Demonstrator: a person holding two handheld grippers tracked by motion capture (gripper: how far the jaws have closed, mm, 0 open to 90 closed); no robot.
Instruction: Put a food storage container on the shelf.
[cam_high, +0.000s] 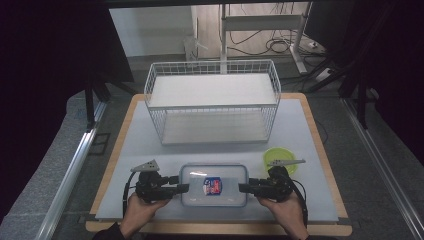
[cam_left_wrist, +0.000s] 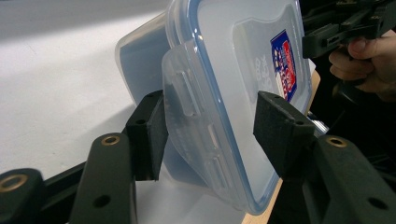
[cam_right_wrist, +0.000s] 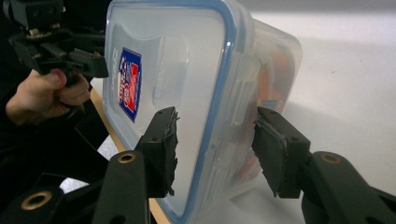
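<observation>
where label (cam_high: 213, 186) faces up, print unreadable; container (cam_high: 213, 185) contents hidden.

**Lighting and picture quality**

High view: bright, even light on the white table (cam_high: 300, 130); surroundings dark, corners near black; slightly soft overall. Gripper views: sharp on the box (cam_left_wrist: 233, 70), glare whitening the table behind; jaws dark, near edges blurred. Faint shadow under the box.

My left gripper (cam_high: 182, 188) and right gripper (cam_high: 245, 188) are black, each topped by a grey three-cornered plate and trailing a black cable. Their jaws carry brass-ringed screw holes and square black pads (cam_left_wrist: 152, 135), the right ones frayed. Dark sleeves.
</observation>
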